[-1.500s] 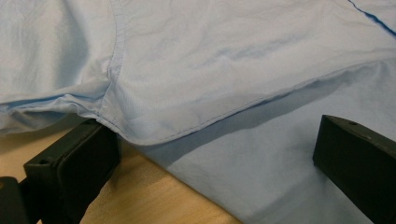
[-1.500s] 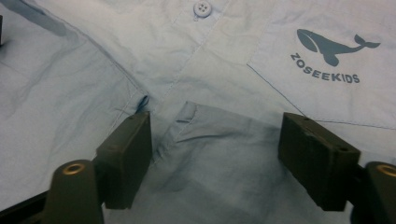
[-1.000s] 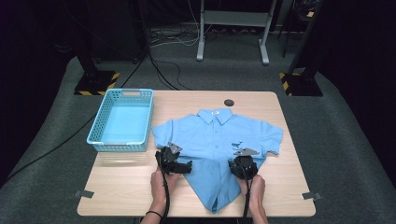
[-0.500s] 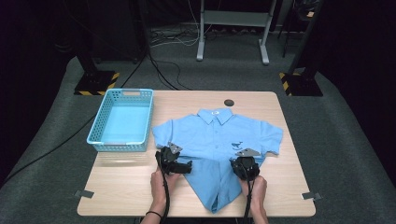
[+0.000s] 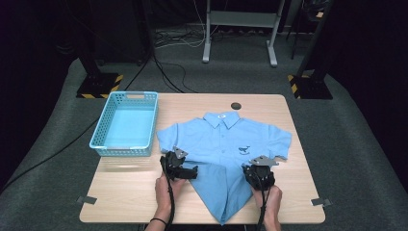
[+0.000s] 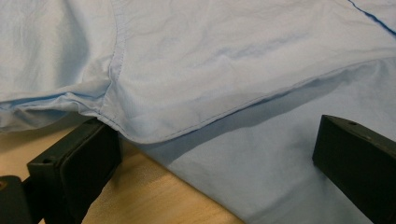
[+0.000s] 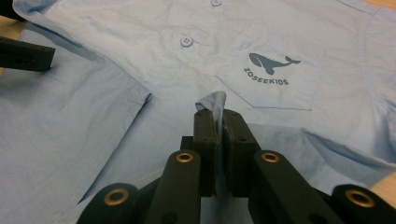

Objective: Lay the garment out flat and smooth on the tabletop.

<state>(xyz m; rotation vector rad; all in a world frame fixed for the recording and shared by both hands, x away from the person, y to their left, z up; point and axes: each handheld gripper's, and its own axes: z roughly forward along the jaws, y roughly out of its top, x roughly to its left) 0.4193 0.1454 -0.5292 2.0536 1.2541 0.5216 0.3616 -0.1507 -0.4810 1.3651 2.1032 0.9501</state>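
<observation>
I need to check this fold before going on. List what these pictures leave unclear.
- High view: the right gripper covers its own pinch on the shirt; the whale print is too small to read.
- Left gripper view: the shirt's raised flap hides the table under it; the right-hand finger is cut by the frame edge.
- Right gripper view: the closed fingers hide how much cloth sits between them.

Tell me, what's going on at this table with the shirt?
A person is folding a light blue shirt on a wooden table, using a hand-held gripper in each hand. The right hand-held gripper has its jaws shut on a pinch of the shirt's fabric just below the whale pocket. The left hand-held gripper sits open at a folded-over edge, with fabric between its jaws but not pinched. A blue basket stands beside the shirt.
</observation>
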